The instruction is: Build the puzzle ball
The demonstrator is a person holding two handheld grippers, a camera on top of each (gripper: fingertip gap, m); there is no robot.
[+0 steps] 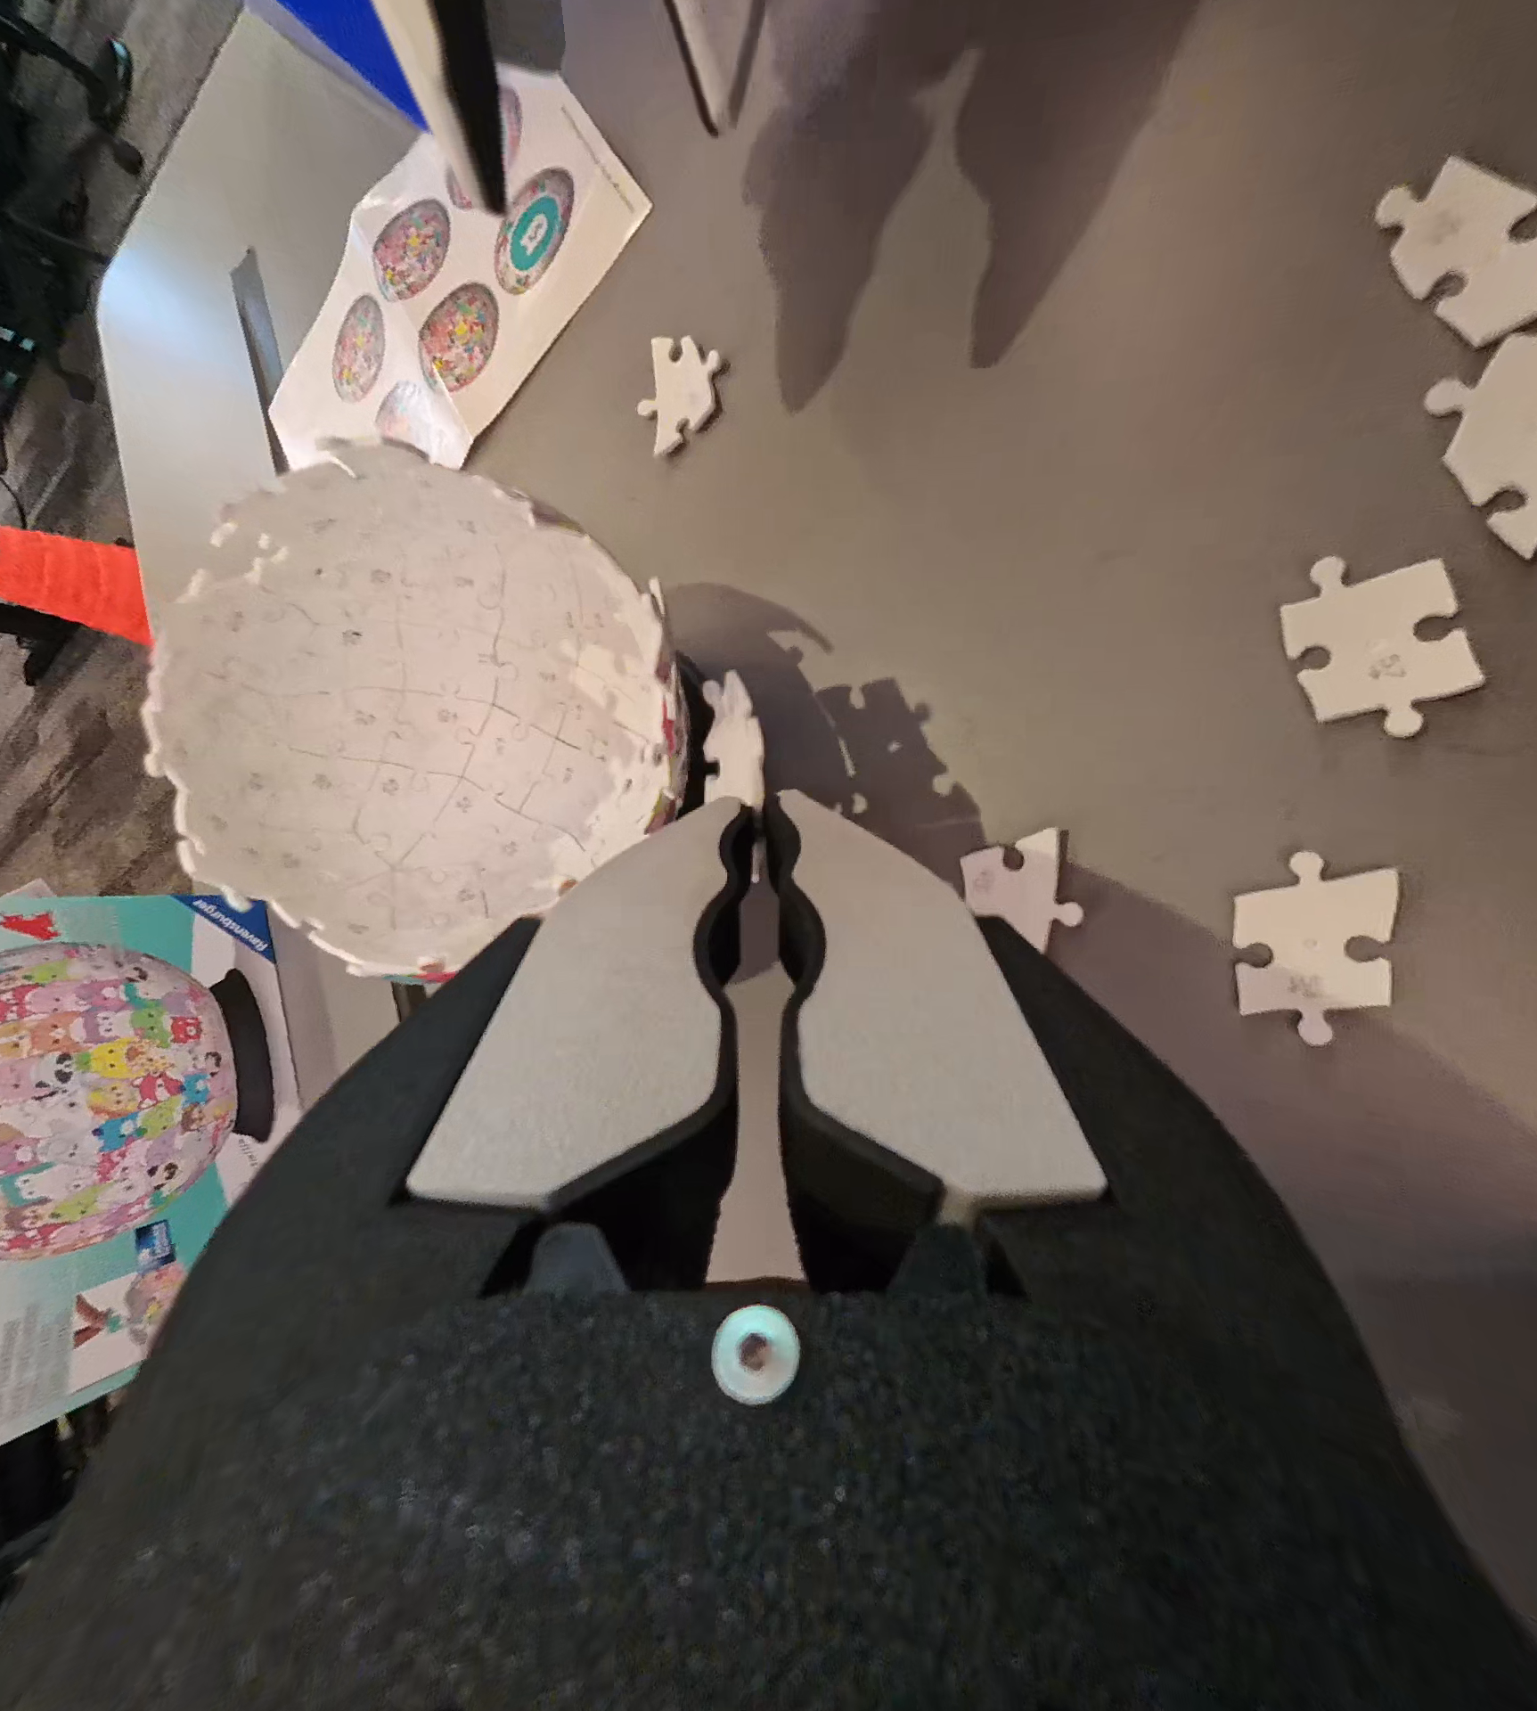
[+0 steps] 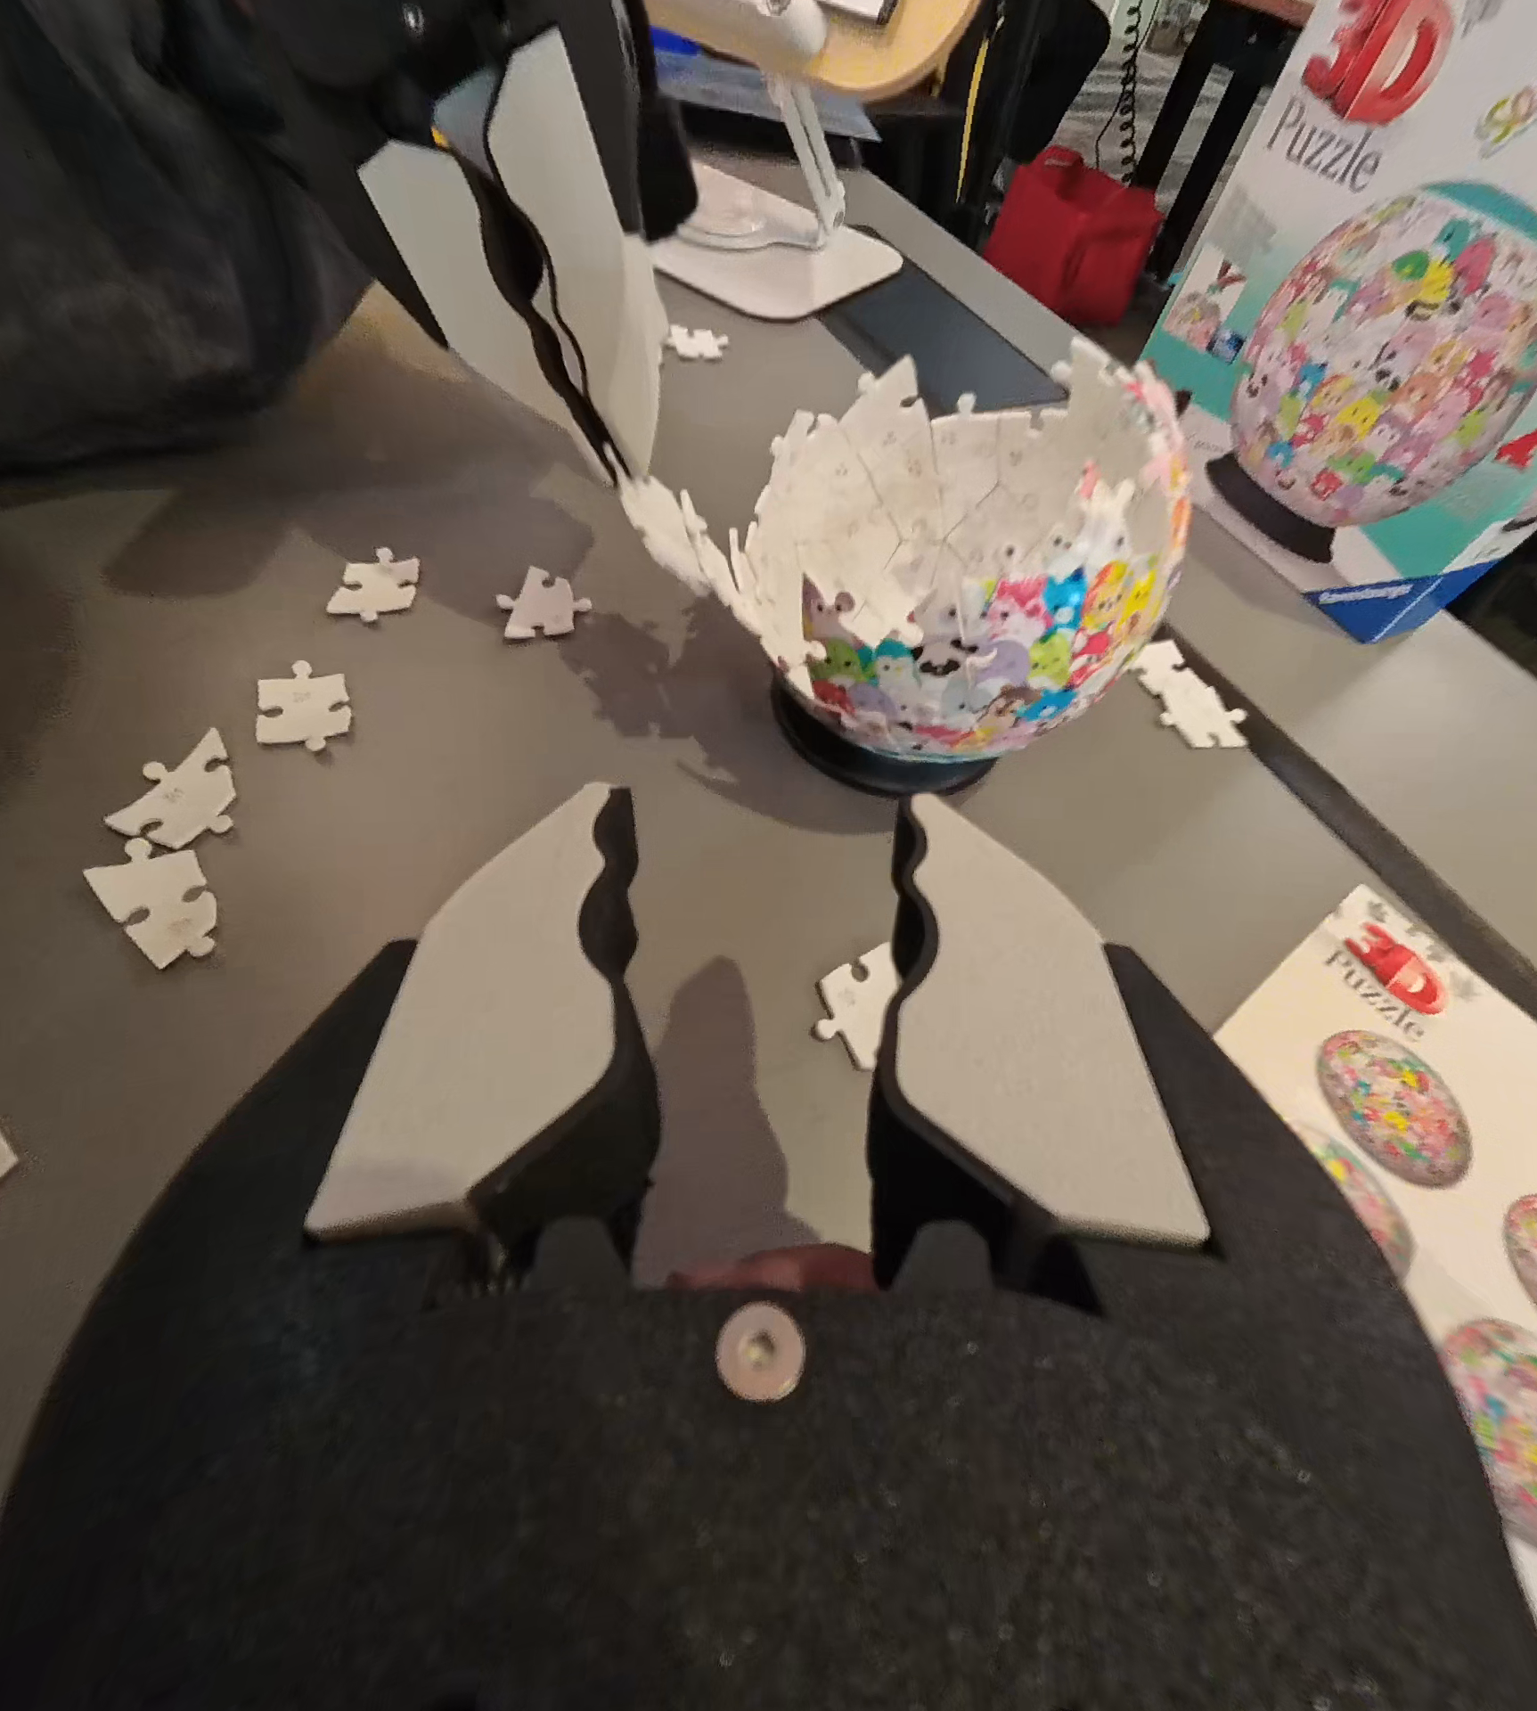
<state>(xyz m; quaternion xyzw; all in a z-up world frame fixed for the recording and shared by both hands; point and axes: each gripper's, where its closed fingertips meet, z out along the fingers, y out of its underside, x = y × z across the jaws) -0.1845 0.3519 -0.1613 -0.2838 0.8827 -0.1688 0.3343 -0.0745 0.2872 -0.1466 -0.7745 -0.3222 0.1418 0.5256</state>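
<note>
White puzzle piece [image 1: 735, 731] in pinched left gripper [image 1: 761, 815]

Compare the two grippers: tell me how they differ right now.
The left gripper is shut on a white puzzle strip beside the half-built puzzle ball; the right gripper is open and empty. The left one reaches down to the ball's rim; the right one hovers over bare table, short of the ball. Both have grey fingers with wavy black pads.
</note>
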